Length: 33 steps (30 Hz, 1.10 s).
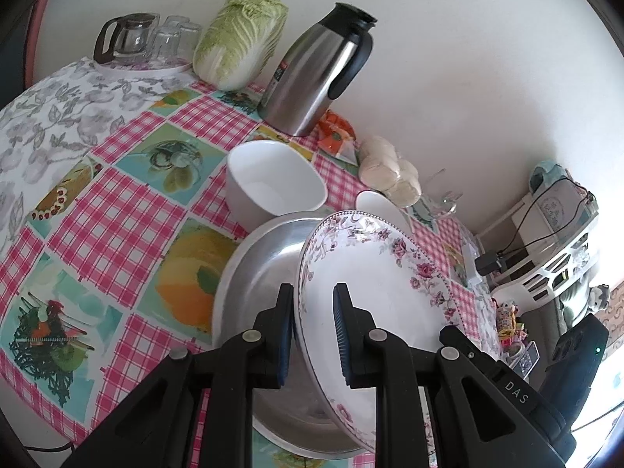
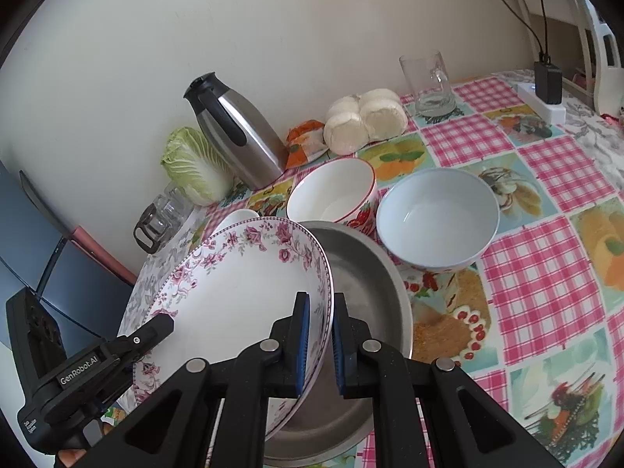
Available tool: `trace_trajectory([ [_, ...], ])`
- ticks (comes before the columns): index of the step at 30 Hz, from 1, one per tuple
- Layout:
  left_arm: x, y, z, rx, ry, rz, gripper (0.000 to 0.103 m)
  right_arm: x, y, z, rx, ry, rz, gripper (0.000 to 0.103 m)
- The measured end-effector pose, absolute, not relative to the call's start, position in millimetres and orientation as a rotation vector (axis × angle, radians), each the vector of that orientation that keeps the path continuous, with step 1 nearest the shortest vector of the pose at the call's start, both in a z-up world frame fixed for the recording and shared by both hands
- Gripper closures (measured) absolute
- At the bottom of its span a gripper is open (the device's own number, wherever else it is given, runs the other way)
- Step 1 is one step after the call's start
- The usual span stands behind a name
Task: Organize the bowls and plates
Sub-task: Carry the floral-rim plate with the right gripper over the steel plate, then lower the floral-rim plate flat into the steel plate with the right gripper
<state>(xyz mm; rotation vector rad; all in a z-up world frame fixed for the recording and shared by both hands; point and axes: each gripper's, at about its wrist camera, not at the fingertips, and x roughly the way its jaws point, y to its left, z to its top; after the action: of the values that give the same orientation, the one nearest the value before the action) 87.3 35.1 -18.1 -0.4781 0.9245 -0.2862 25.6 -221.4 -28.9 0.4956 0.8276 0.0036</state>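
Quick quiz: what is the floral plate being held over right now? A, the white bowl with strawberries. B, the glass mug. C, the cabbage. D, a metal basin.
D: the floral plate, gripped at opposite rims by the left gripper and right gripper, tilts over the metal basin; the strawberry bowl stands behind it.

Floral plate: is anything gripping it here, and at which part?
Yes. Both grippers hold the floral plate by its rim, on opposite sides: left gripper, right gripper. It hangs tilted over the metal pan.
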Motion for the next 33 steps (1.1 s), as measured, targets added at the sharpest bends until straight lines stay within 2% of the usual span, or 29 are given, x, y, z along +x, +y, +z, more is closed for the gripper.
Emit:
trace_trajectory([
  [33,106.4,26.3,-58.3,-0.369,1.062,-0.198,0.082,47.4,-215.2,-71.0,0.485,0.946,-0.018,0.091],
])
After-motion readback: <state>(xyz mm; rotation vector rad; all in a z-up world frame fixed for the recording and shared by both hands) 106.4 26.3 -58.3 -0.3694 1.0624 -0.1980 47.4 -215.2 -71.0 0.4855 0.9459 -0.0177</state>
